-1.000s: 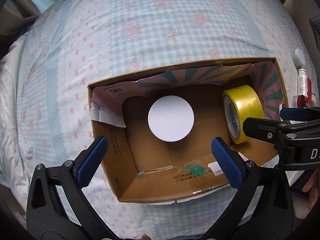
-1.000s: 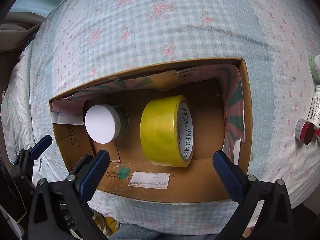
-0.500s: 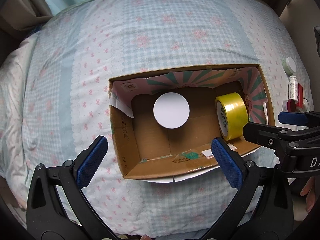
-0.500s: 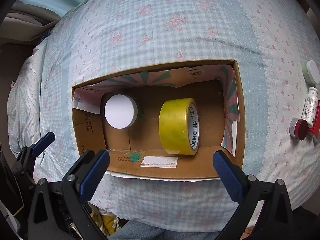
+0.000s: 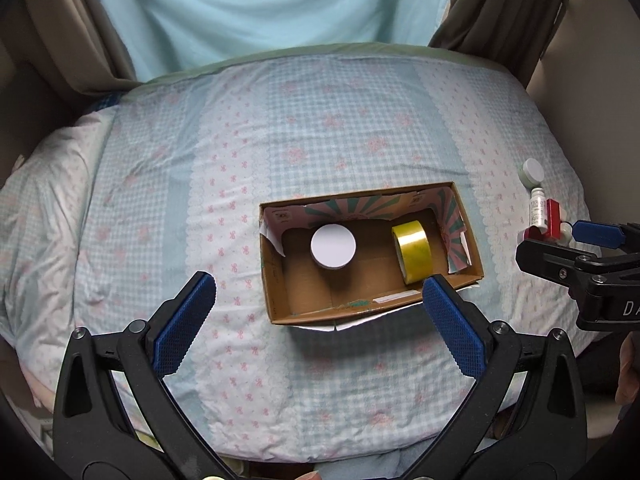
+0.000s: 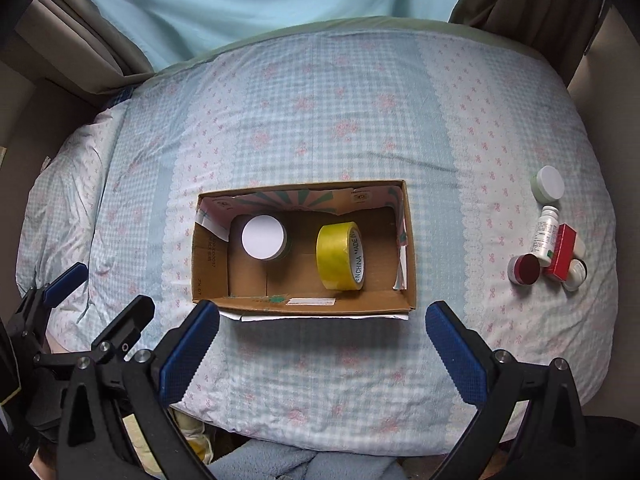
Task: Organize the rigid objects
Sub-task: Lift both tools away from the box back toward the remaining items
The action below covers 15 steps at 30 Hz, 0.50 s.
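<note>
While both grippers hang above the near edge of the bed, the cardboard box (image 6: 304, 304) sits open on the checked blue quilt (image 6: 320, 128). Inside it a white-lidded jar (image 6: 264, 237) stands upright toward the left end, and a roll of yellow tape (image 6: 340, 256) stands on its edge to the right of the jar, apart from it. The left gripper (image 5: 318, 322) has its blue-padded jaws spread wide and holds nothing; the right gripper (image 6: 322, 344) is likewise wide apart and empty. Well off to the right of the box, a small cluster lies on the quilt: a green jar with a white lid (image 6: 547, 185), a white bottle (image 6: 544, 236) lying on its side, a red carton (image 6: 562, 253) touching that bottle, and a red-lidded jar (image 6: 524, 269) just beside them
</note>
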{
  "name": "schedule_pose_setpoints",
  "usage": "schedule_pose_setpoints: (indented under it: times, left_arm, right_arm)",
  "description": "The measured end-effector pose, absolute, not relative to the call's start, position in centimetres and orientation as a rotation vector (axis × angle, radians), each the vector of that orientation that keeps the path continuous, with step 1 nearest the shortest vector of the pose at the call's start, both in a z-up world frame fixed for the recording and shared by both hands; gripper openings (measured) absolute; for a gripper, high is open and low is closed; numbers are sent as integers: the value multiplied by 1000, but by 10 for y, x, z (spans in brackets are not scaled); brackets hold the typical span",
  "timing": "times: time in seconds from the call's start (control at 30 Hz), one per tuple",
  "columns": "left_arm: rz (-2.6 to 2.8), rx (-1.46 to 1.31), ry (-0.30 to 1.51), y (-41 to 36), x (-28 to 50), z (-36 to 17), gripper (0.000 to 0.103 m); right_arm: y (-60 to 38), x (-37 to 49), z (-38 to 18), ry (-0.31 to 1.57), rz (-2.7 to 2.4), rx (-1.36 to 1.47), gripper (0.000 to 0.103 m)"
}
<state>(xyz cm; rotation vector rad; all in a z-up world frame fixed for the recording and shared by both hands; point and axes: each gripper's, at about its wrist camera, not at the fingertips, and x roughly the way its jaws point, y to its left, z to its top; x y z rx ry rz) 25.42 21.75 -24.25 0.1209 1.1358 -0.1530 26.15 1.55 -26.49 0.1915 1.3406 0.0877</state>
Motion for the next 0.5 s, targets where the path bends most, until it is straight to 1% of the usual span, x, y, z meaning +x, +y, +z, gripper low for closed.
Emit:
schedule_pose_setpoints:
  times: [0.27,0.5]
  left_arm:
    - [-225,166,993,172,214,-191,103]
    - [-342,175,950,92,189,-181,103]
  right_arm:
    - [-38,205,-215,1173,-38,234,103]
    - [-126,166,-205,1109,-153,279,103]
